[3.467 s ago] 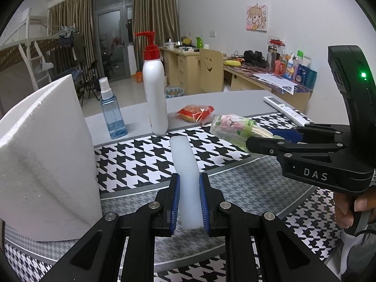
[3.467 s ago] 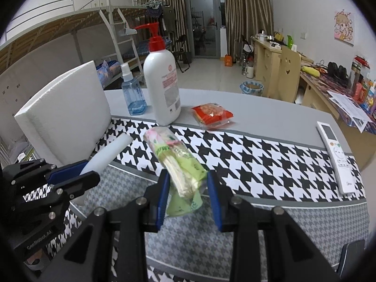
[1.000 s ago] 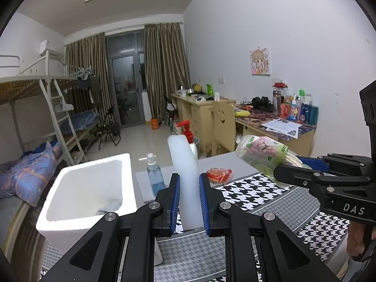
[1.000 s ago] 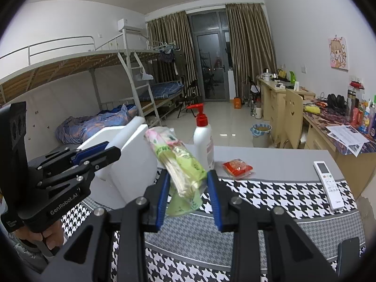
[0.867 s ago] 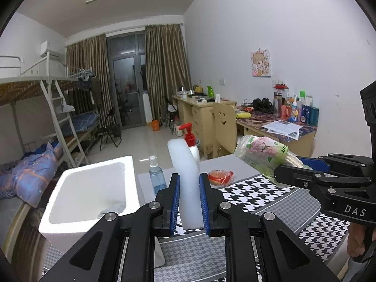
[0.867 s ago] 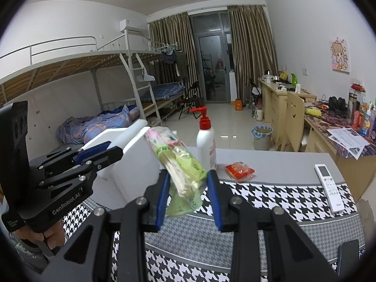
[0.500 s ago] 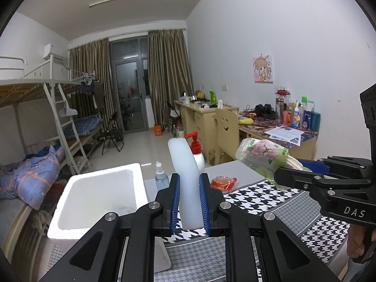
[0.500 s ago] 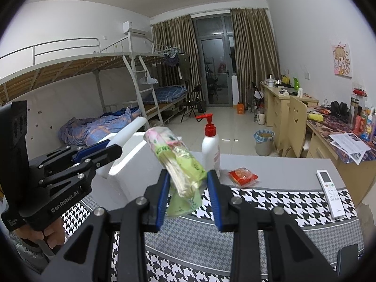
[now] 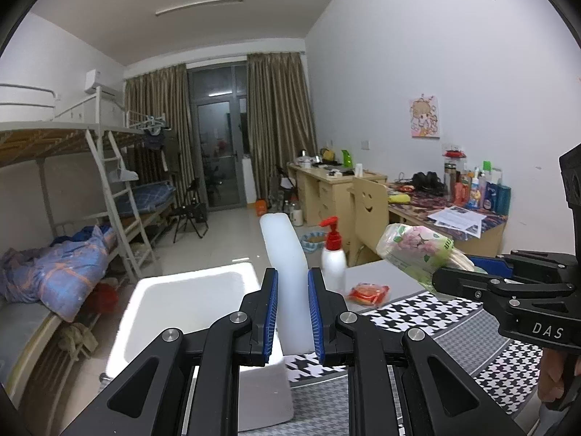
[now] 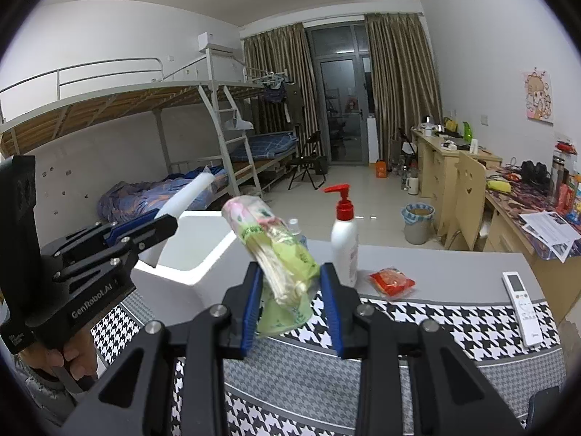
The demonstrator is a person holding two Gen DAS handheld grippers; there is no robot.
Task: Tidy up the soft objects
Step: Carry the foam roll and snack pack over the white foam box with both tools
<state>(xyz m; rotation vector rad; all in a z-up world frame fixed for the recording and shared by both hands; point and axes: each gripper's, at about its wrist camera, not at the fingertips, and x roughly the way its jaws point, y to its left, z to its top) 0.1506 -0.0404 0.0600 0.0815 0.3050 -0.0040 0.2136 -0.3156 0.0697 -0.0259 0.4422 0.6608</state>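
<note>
Both hand-held grippers have risen since the earlier frame, revealing the white foam box's (image 9: 189, 305) open top. "DAS" marks the right hand-held gripper (image 10: 290, 305), clamped on a green packet (image 10: 279, 254); the "GenRobot.AI" left hand-held gripper (image 9: 293, 312) clamps a white foam stick (image 9: 287, 276) above the box.

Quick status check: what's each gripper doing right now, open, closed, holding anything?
Left gripper: closed on the white foam stick.
Right gripper: closed on the green plastic packet.
</note>
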